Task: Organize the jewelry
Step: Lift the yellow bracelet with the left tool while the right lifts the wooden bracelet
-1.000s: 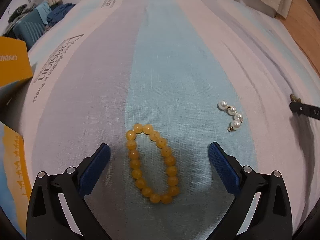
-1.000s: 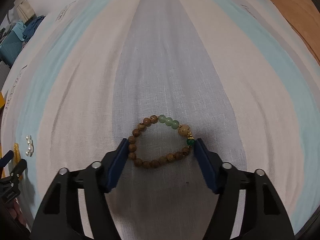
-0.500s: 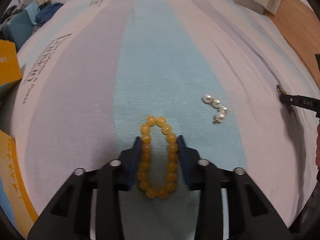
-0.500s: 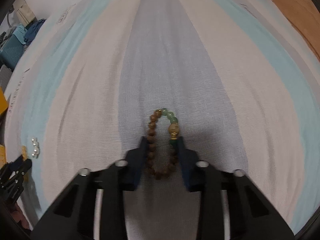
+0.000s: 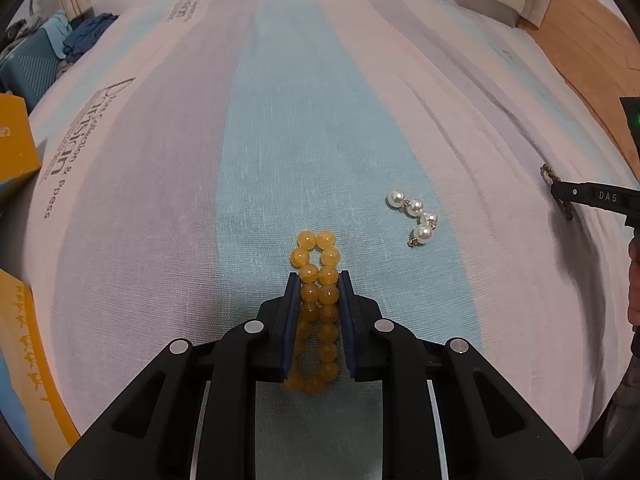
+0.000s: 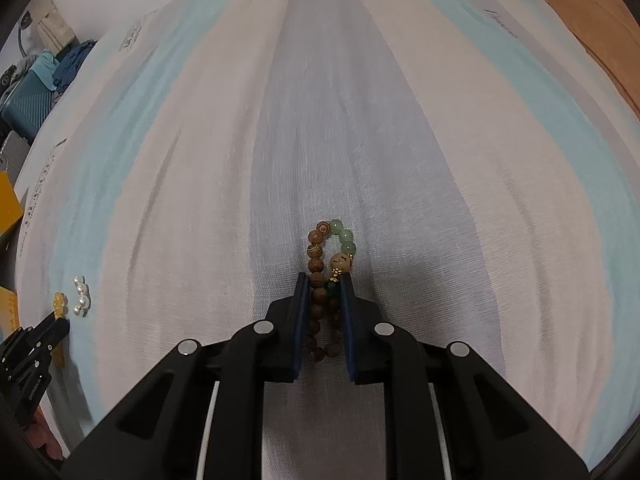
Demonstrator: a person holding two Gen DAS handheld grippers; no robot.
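Observation:
My left gripper (image 5: 319, 280) is shut on a yellow bead bracelet (image 5: 316, 264), squeezing it into a narrow loop on the striped cloth. A short pearl strand (image 5: 414, 216) lies on the cloth to its right. My right gripper (image 6: 325, 280) is shut on a brown wooden bead bracelet (image 6: 320, 256) with green beads, also squeezed narrow. In the right wrist view the pearl strand (image 6: 81, 296) and the left gripper (image 6: 36, 340) show at far left. In the left wrist view the right gripper's finger (image 5: 592, 198) shows at far right.
A striped white, grey and light-blue cloth (image 5: 280, 120) covers the surface. Yellow boxes (image 5: 16, 148) stand at the left edge. A teal suitcase with clothes (image 5: 36, 64) sits at the far left. Wooden floor (image 5: 592, 40) lies beyond the right edge.
Both grippers have closed from wide open onto their bracelets, squeezing each round loop into a narrow one.

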